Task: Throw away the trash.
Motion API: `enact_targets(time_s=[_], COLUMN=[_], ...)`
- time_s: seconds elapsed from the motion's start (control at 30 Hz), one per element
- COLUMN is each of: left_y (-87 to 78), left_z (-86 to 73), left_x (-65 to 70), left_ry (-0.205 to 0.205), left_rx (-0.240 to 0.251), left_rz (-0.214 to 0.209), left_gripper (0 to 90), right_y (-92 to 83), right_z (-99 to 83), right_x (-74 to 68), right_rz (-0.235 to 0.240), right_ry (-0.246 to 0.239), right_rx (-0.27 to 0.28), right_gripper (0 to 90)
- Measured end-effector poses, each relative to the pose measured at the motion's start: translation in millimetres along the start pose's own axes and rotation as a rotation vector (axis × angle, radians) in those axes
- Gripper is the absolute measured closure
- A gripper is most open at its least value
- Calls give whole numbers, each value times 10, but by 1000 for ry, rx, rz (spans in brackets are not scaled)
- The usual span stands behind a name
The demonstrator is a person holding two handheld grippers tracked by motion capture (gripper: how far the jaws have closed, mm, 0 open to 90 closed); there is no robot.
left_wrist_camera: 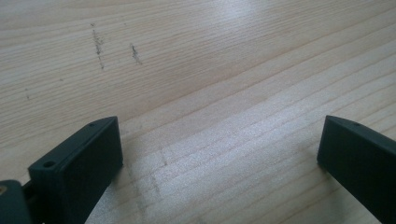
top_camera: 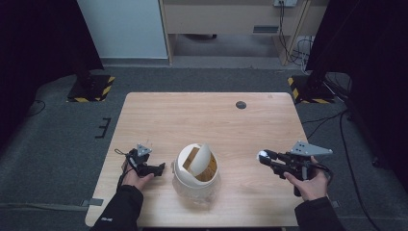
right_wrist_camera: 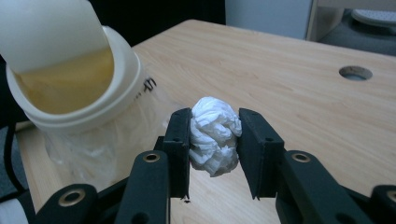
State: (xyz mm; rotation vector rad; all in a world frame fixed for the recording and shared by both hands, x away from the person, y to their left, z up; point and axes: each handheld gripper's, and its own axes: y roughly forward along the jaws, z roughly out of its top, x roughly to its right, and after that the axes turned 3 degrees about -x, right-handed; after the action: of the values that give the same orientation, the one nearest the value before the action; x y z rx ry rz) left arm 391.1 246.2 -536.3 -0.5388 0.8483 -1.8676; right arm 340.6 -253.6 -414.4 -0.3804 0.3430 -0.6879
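Item: crumpled paper wad (right_wrist_camera: 214,135), clamped between the jaws of your right gripper (right_wrist_camera: 214,140), lifted beside the swing-lid bin (top_camera: 195,171). Light, soft, crushable; hold it across the middle, gently. Your left gripper (left_wrist_camera: 219,154) rests spread apart, empty, over the table (left_wrist_camera: 210,60).

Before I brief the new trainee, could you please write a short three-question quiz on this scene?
1. What do the right tongs hold?
2. True or false: the left tongs are shut on a cup.
3. The bin stands: A) between the two tongs, B) at the table's far edge, C) on the floor.

Key: 1. A crumpled white paper ball, clamped between the jaws. 2. False; they stand open over bare wood. 3. A.
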Motion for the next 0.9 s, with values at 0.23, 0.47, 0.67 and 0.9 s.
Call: enact_targets(time_s=[0.23, 0.47, 0.67, 0.9], left_y=[0, 0, 0, 0], left_z=[0, 0, 0, 0], left_x=[0, 1, 1, 1], left_ry=[0, 0, 0, 0], left_rx=[0, 0, 0, 0], left_rz=[0, 0, 0, 0], left_gripper=[0, 0, 0, 0], right_y=[37, 103, 162, 207], right_z=[171, 249, 292, 340], right_x=[-65, -166, -220, -282], right_rz=[29, 66, 83, 106], right_ry=[-23, -58, -71, -75], right_rx=[47, 59, 60, 72], right_gripper=[657, 657, 657, 658])
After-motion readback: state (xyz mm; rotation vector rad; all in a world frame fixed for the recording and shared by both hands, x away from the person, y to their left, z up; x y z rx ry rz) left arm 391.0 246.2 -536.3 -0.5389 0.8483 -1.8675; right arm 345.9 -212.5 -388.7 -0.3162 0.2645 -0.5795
